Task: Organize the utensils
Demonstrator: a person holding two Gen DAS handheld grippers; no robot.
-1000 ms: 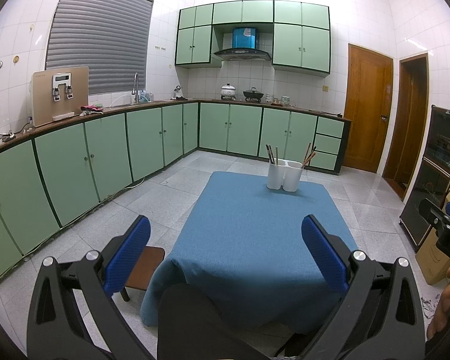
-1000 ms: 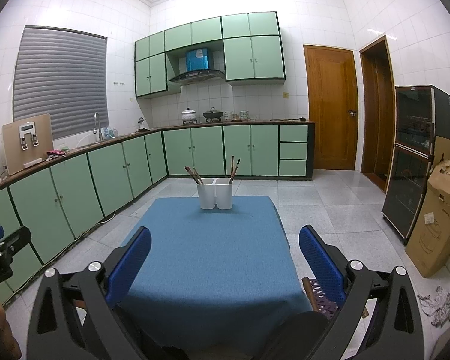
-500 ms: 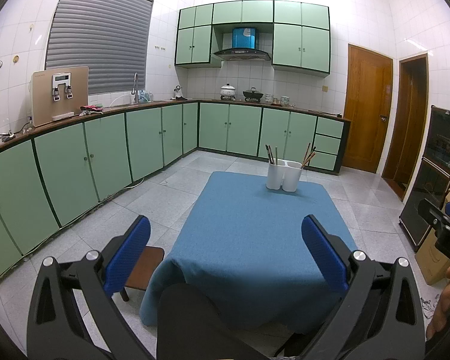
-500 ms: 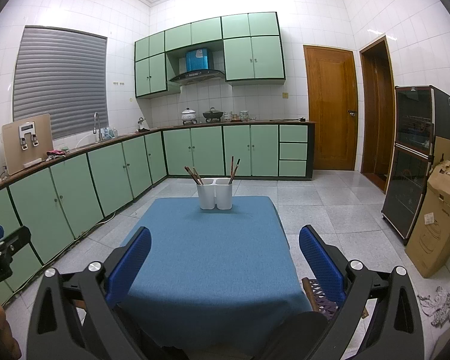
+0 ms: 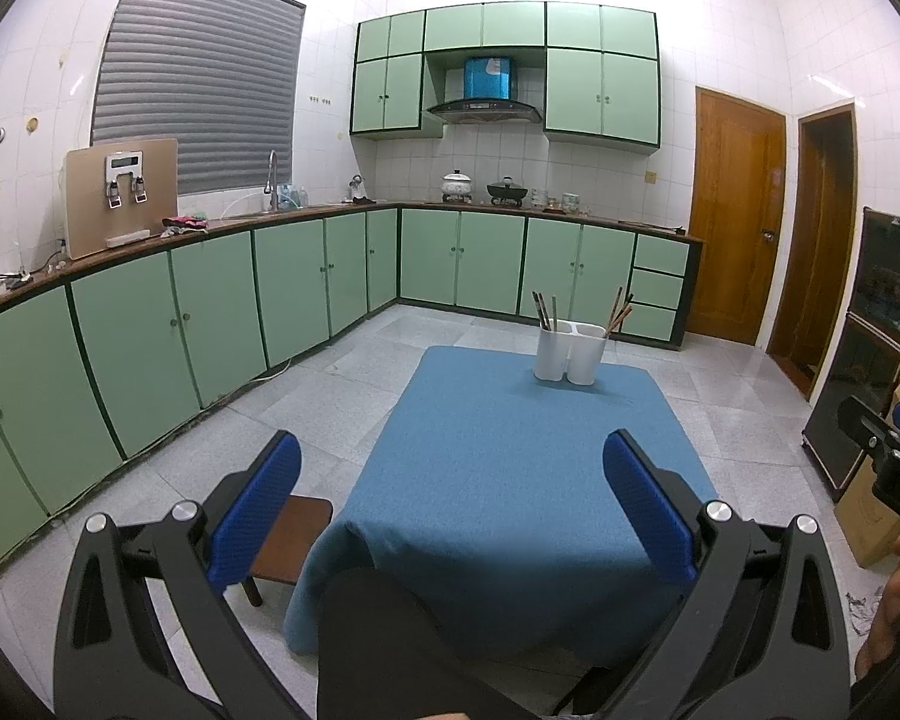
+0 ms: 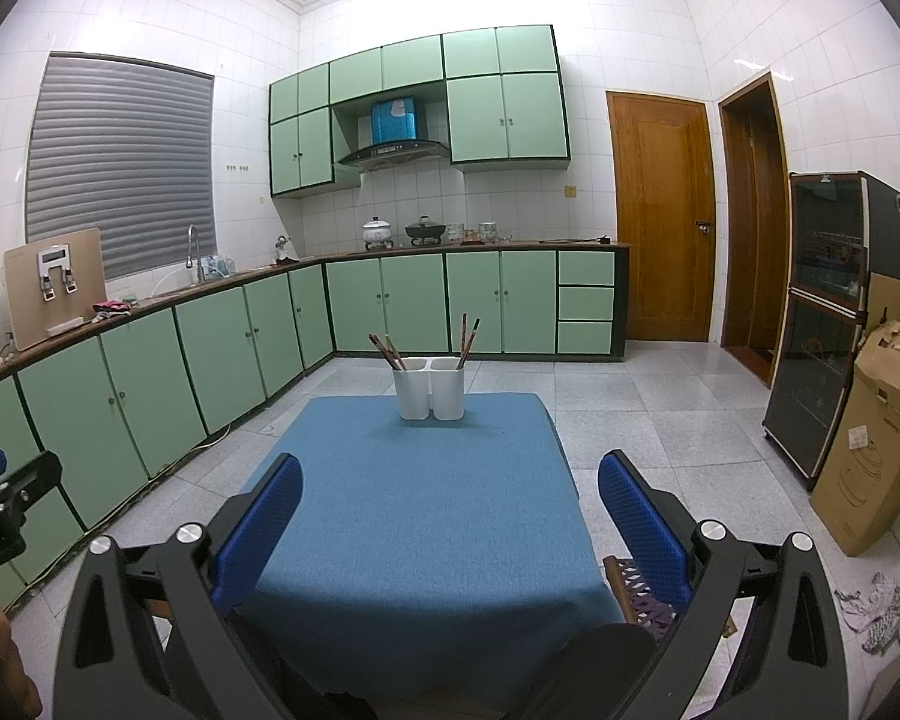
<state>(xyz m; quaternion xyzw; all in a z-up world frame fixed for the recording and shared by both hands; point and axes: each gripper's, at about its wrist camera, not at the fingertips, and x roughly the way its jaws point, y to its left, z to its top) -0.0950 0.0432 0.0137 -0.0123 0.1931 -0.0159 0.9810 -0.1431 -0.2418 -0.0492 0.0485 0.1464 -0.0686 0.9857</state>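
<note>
A white two-compartment utensil holder (image 5: pixel 569 351) stands near the far edge of a blue-clothed table (image 5: pixel 510 480); it also shows in the right wrist view (image 6: pixel 429 387). Brown chopsticks (image 5: pixel 545 311) stick up from its left compartment and more chopsticks (image 5: pixel 621 309) from its right one. My left gripper (image 5: pixel 450 480) is open and empty, held above the table's near edge. My right gripper (image 6: pixel 450 486) is open and empty, also at the near edge, far from the holder.
Green kitchen cabinets (image 5: pixel 210 312) line the left and back walls. A small wooden stool (image 5: pixel 288 546) stands at the table's left, another woven stool (image 6: pixel 636 588) at its right. A cardboard box (image 6: pixel 876 438) and a dark cabinet (image 6: pixel 828 312) stand on the right.
</note>
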